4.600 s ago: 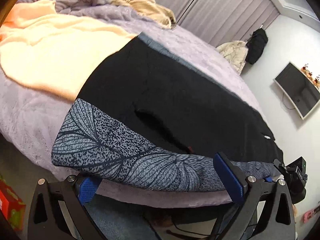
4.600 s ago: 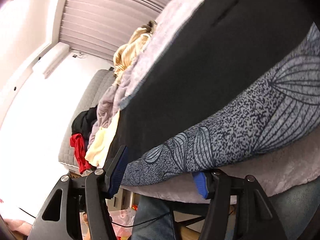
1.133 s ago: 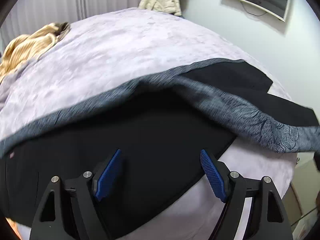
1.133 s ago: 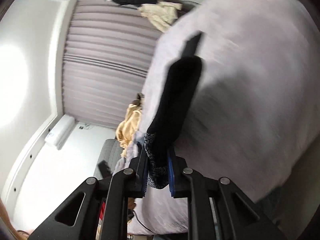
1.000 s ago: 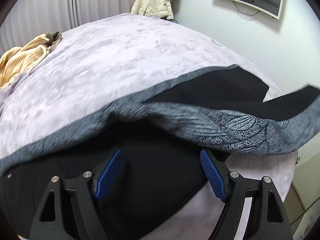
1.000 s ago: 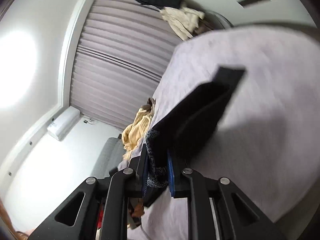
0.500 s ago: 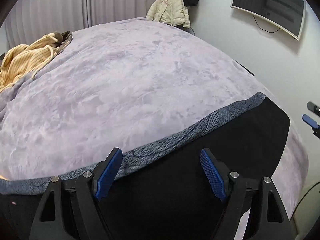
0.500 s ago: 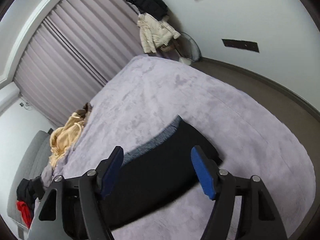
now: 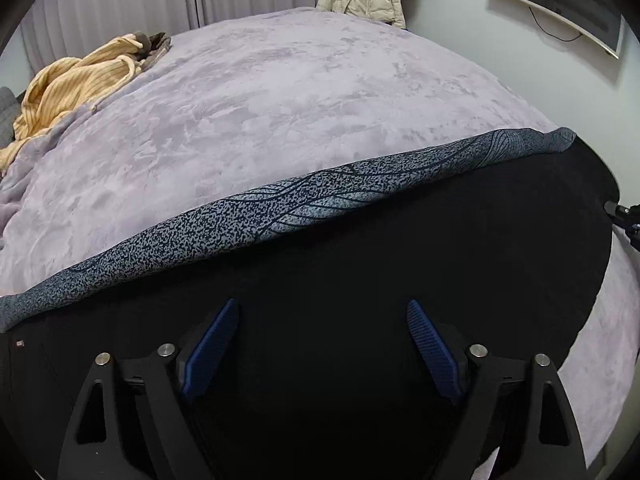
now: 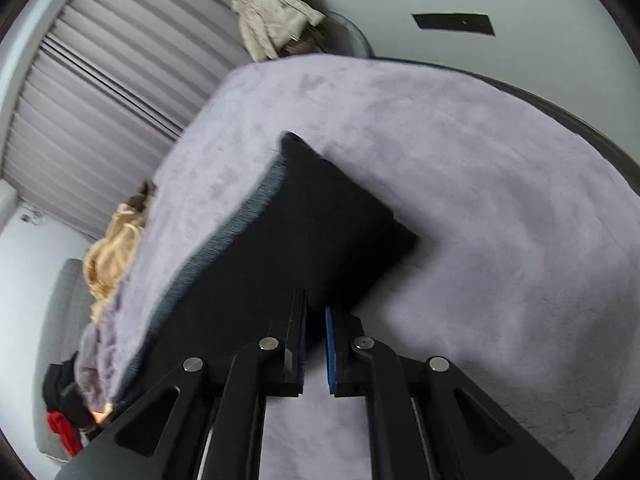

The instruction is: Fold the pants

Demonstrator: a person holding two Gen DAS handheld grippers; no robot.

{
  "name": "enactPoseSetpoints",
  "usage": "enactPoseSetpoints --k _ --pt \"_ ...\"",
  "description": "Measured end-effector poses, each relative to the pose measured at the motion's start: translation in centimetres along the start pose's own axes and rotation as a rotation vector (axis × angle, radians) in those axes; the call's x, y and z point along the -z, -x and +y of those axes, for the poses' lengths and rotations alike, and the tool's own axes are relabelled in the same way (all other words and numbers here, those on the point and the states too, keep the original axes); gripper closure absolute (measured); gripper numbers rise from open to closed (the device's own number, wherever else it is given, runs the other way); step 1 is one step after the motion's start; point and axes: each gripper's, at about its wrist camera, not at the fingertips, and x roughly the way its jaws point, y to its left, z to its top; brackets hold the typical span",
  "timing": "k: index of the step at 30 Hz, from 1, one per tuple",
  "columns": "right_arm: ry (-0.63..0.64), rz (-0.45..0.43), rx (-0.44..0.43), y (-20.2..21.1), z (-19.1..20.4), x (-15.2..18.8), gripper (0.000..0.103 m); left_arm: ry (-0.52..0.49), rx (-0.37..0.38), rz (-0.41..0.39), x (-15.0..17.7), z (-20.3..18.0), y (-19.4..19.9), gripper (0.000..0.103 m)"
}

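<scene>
Because we look down along the left gripper (image 9: 322, 344) first, the pants (image 9: 360, 280) fill the lower half of that view, lying flat on the bed (image 9: 280, 100) with the patterned waistband (image 9: 280, 216) running from nine o'clock up toward two o'clock. Our left fingers (image 9: 212, 344) are spreading wider, hovering over the black cloth with nothing pinched between them; we judge they stay clear so the laid fold can settle. A yellow striped garment (image 9: 72, 84) sits at ten o'clock, well apart from the work.

Turning to the right wrist view, the pants (image 10: 300, 240) stretch from seven o'clock toward twelve o'clock across the bed (image 10: 500, 200). Our right gripper (image 10: 316, 344) has its fingers drawn nearly together at the six o'clock edge of the cloth; whether any fabric sits between them we cannot tell.
</scene>
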Motion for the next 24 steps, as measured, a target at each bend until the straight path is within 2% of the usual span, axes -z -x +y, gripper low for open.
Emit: enactPoseSetpoints --k 1,3,4,6,9,12,15,16,18,19,20,22,24 --pt "-0.029 0.015 -0.019 -0.6 -1.3 0.3 0.084 0.009 -0.001 0.008 0.0 0.1 0.1 0.013" --pt "-0.100 -0.024 -0.076 0.7 -2.7 0.8 0.076 0.020 -0.002 0.043 -0.4 0.4 1.0 0.013" --pt "-0.112 -0.046 -0.054 2.0 -2.7 1.1 0.073 0.019 0.010 0.038 -0.6 0.7 1.7 0.013" --pt "-0.042 -0.106 -0.026 4.7 -1.3 1.7 0.070 -0.005 0.029 -0.005 -1.1 1.1 3.3 0.013" --pt "0.192 -0.112 -0.089 6.3 4.4 1.8 0.070 -0.016 0.015 -0.026 -2.5 1.4 3.3 0.013" --pt "0.385 -0.072 -0.100 3.5 10.9 2.4 0.070 0.052 0.022 0.001 -4.1 1.6 0.9 0.013" --pt "0.474 0.030 -0.068 -2.8 15.2 3.2 0.070 0.085 -0.022 0.019 -5.4 1.6 -1.7 0.013" --pt "0.489 0.054 -0.029 -5.0 15.9 3.7 0.068 0.076 -0.042 0.016 -5.8 1.7 -2.5 0.013" --pt "0.502 0.091 0.069 -8.5 15.7 4.1 0.069 0.087 -0.045 0.050 -6.2 2.4 -4.2 0.013" --pt "0.497 0.069 0.065 -8.9 15.1 4.2 0.069 0.115 -0.025 0.070 -6.4 3.0 -4.8 0.010" --pt "0.479 0.045 0.050 -8.9 14.6 4.2 0.070 0.140 -0.014 0.077 -6.5 3.7 -5.1 0.008" --pt "0.421 0.034 0.056 -8.3 13.6 3.3 0.072 0.149 -0.041 0.073 -6.9 4.7 -5.1 0.008" --pt "0.373 -0.013 0.157 -6.8 12.2 2.1 0.072 0.169 -0.049 0.075 -6.9 5.8 -4.5 0.008"
